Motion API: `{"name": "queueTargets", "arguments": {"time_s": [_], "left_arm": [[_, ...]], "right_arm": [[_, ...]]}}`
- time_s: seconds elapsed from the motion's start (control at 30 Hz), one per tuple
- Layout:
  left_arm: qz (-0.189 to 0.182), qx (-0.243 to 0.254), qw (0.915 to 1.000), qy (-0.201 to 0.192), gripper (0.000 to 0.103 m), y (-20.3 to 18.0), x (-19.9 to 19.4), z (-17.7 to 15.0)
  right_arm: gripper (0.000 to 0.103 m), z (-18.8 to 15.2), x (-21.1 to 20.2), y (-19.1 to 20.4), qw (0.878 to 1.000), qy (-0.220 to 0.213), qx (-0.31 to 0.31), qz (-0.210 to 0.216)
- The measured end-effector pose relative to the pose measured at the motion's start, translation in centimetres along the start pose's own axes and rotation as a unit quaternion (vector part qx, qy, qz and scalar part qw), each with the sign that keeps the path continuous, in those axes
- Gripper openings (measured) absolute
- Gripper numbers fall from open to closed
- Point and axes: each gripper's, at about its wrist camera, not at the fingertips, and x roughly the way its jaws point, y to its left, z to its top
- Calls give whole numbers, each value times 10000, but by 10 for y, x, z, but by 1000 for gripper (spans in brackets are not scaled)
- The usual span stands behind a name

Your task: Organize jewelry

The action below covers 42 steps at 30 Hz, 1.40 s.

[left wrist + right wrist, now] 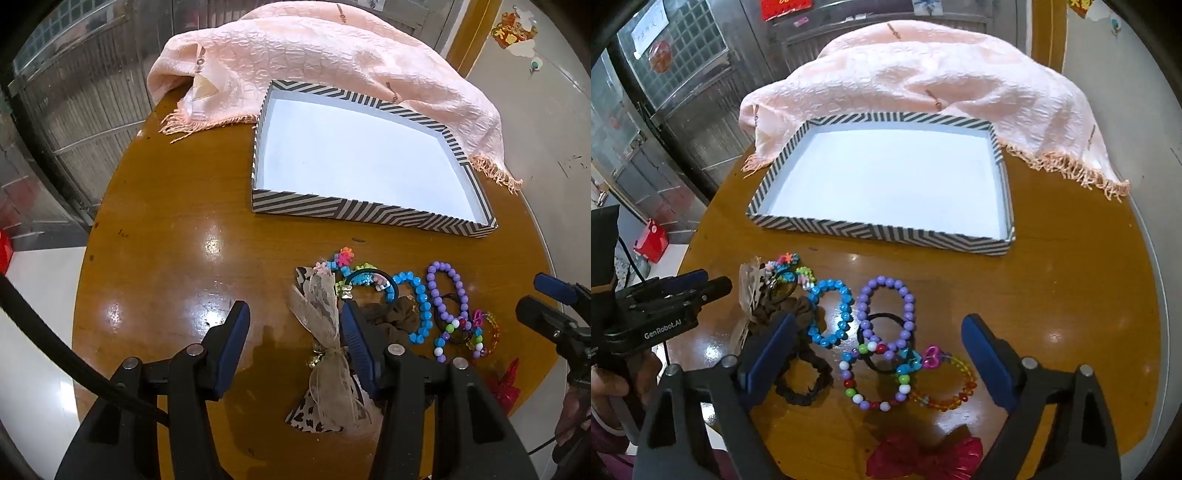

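From the left wrist, the left hand-held gripper [291, 323] hangs spread and empty over the desk [166, 258], beside a lace bow [325, 332]; the striped tray [369, 214] lies bare beyond, likely the destination.

From the right wrist, the right hand-held gripper [879, 347] is spread around the bead bracelets [886, 314], apparently lined up for a first pick.

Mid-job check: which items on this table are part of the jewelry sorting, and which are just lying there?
Job items:
striped shallow cardboard tray
blue beaded bracelet
purple beaded bracelet
multicoloured beaded bracelet
brown fabric scrunchie
black elastic hair tie

Just lying about:
pink fringed cloth
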Motion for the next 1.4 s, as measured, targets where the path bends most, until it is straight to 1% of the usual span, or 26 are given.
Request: {"name": "queueTargets", "arguments": {"time_s": [0.13,0.23,0.33,0.4,0.47,0.5,0.53,0.6,0.67,0.73,0.77,0.83,0.9,1.0,1.07,1.13,1.2,1.27,1.33,1.37,1.4], "left_arm": [[30,-52,10000,33,34,1,1,-2],[35,-86,9999,70,34,3,2,-2],[45,-107,9999,77,34,4,2,-4],[12,-131,9999,107,34,6,2,-6],[-27,-151,9998,158,34,6,3,-7],[-56,-165,9997,182,34,7,4,-8],[-99,-196,9995,209,34,8,4,-9],[-147,-270,9992,265,34,10,6,-10],[-174,-346,9988,312,34,12,8,-12],[-171,-399,9985,333,34,14,9,-12],[-161,-413,9985,334,34,15,9,-12],[-127,-424,9985,336,34,16,9,-13],[-109,-453,9984,335,34,18,9,-14],[-116,-495,9982,316,34,21,8,-14],[-159,-505,9981,329,34,21,9,-14],[-228,-506,9978,367,34,22,10,-14],[-288,-536,9974,387,34,23,10,-15],[-444,-655,9960,422,34,26,11,-17],[-599,-768,9942,457,35,29,13,-18],[-619,-773,9940,469,35,29,13,-18],[-631,-756,9940,477,35,29,13,-19]], "right_arm": [[88,3,4,4,9998,44,-107,154],[83,4,7,11,9997,36,-108,221],[82,6,10,13,9995,41,-141,288],[82,7,16,16,9993,142,-183,289],[81,10,20,16,9986,226,-219,425],[78,11,22,19,9982,203,-248,502],[76,10,25,22,9979,52,-323,552],[65,14,34,28,9971,73,-382,655],[59,18,41,33,9960,32,-434,787],[57,21,47,36,9940,158,-365,1020],[55,23,51,38,9934,160,-390,1069],[53,25,59,42,9923,297,-407,1131],[48,28,67,45,9914,463,-446,1141],[45,32,79,48,9888,729,-461,1214],[45,34,87,49,9870,883,-449,1263],[42,34,94,50,9848,1004,-424,1353],[34,35,103,51,9826,1113,-417,1430],[30,34,112,55,9809,1204,-440,1465],[22,33,115,57,9788,1264,-450,1551],[14,35,117,58,9789,1261,-453,1542],[8,36,118,57,9793,1232,-408,1552]]}}
